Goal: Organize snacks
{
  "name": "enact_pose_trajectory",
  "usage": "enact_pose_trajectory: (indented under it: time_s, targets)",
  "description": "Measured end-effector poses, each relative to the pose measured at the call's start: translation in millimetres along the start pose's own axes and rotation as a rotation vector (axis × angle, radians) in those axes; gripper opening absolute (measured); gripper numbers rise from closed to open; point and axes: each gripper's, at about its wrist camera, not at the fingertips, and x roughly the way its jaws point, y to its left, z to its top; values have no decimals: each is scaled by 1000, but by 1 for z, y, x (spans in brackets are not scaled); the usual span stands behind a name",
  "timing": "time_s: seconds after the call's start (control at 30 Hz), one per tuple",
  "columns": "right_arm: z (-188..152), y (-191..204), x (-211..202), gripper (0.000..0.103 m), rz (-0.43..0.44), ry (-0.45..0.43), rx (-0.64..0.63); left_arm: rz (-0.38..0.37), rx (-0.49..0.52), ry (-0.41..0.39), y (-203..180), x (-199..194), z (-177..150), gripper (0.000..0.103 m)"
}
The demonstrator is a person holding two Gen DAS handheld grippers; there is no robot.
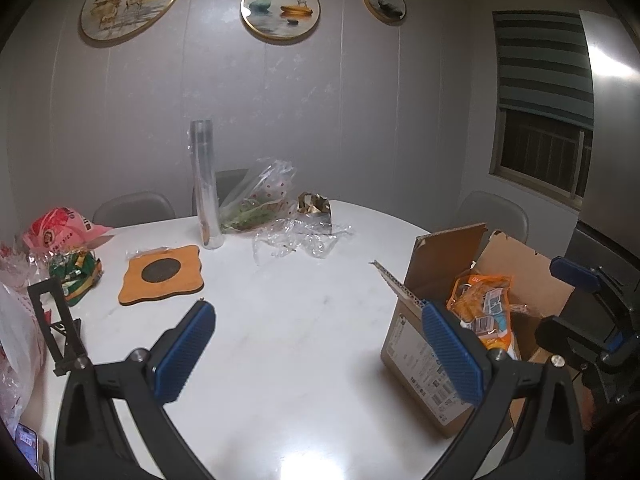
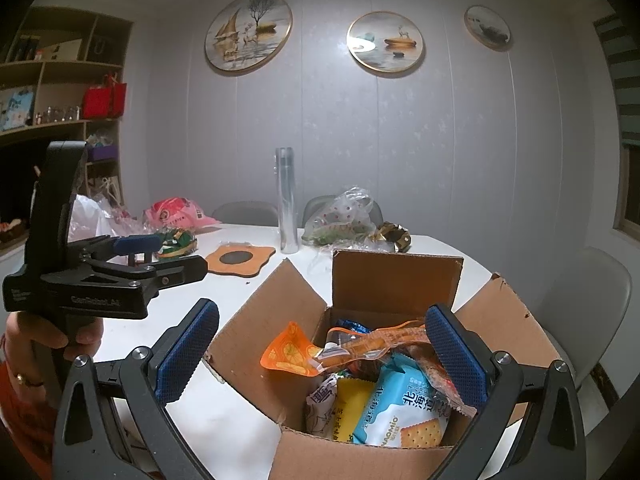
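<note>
Blue-padded fingers of our right gripper (image 2: pixel 322 348) sit spread wide right over the open cardboard box (image 2: pixel 360 456), gripping nothing, with the snacks packed just under and between them. We can see an orange packet (image 2: pixel 296 354) lying on top, a light blue cracker bag (image 2: pixel 404 408) and a yellow pack (image 2: pixel 352 404) standing below it, plus a white wrapper squeezed in on the left. Box flaps are all folded up and outward.

Our left gripper (image 1: pixel 316 344) is spread wide too, empty, hovering over bare white table (image 1: pixel 288 300) with the box just off its right finger. From the right wrist view we see it side-on, held by a hand (image 2: pixel 48 340) with a ring.

Further out on the table: an orange coaster (image 1: pixel 162 274) with a dark round centre, a tall clear tube (image 1: pixel 206 184) standing upright, crumpled clear plastic (image 1: pixel 296 240), a polka-dot bag with greens (image 1: pixel 260 200), and a gold foil wrapper (image 1: pixel 314 206). Over on the left edge there's a pink bag (image 1: pixel 60 230) with a green packet (image 1: pixel 76 276) just in front of it, still outside the box. Three round pictures hang on the wall behind
</note>
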Motion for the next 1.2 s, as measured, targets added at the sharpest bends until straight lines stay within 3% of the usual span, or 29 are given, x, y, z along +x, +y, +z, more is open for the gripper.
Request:
enact_pose_trajectory:
  time_s: [1.2]
  targets:
    - [-2, -6, 0, 103, -1, -3, 32, -11, 16, 2, -5, -1, 0, 102]
